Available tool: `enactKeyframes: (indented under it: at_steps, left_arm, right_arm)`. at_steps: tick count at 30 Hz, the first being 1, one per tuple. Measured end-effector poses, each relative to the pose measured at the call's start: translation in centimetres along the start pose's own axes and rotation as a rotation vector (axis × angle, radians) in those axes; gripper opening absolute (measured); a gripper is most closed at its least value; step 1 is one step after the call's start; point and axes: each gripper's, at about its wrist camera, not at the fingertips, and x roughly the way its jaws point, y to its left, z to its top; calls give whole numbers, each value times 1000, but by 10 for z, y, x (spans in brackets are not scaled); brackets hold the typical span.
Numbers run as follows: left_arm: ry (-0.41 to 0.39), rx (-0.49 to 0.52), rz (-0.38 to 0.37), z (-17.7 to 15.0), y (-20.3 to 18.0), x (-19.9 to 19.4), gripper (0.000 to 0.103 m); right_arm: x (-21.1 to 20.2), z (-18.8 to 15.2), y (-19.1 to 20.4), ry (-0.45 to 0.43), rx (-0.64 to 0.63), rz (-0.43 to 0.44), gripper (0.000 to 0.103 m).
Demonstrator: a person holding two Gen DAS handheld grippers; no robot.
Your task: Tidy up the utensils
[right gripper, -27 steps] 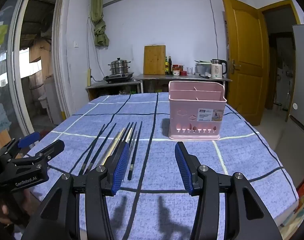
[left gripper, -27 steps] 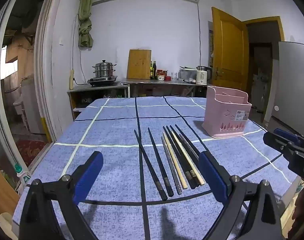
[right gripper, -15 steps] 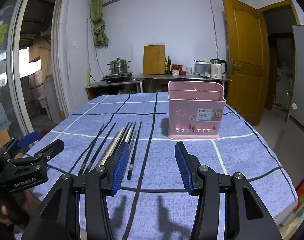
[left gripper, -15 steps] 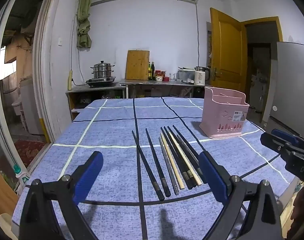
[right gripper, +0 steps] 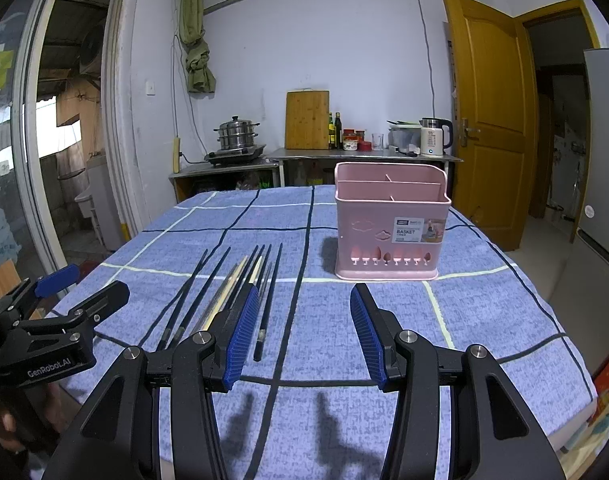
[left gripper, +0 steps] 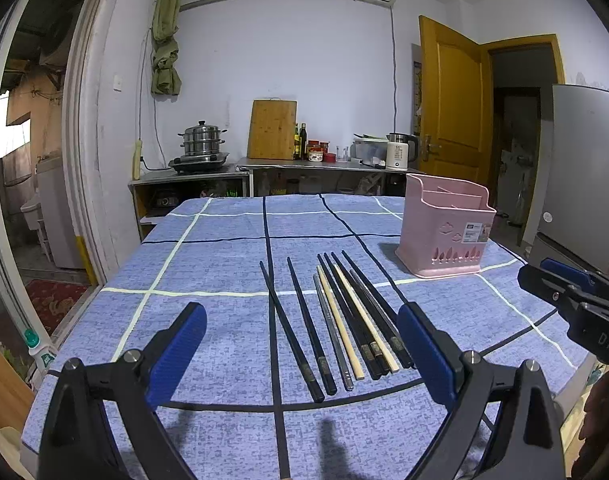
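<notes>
Several chopsticks (left gripper: 344, 320), black, pale wood and grey, lie side by side on the blue checked tablecloth (left gripper: 208, 264); in the right wrist view the chopsticks (right gripper: 228, 292) lie left of centre. A pink divided utensil basket (left gripper: 446, 228) stands upright at the right; the right wrist view shows the basket (right gripper: 390, 228) straight ahead, empty. My left gripper (left gripper: 302, 346) is open and empty, above the table's near edge, just short of the chopstick ends. My right gripper (right gripper: 304, 330) is open and empty, right of the chopsticks, in front of the basket.
Behind the table is a steel counter (left gripper: 316, 164) with a steamer pot (left gripper: 202, 142), cutting board (left gripper: 272, 130), bottles and kettle (left gripper: 398, 150). A yellow door (left gripper: 452, 100) and a grey fridge (left gripper: 584, 168) are at the right. The table's near edge is below the grippers.
The left wrist view has shifted slightly; the chopsticks and basket sit a bit lower and closer. Both grippers stay open and empty.
</notes>
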Motion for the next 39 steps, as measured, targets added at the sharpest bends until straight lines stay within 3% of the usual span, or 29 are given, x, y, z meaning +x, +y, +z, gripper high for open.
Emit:
enactKeyframes:
  at_steps: [39]
  left_arm:
    - [0,-3,-10,-2,-1,2,98]
  right_arm:
    - [0,3,0,0,-1,-1,49]
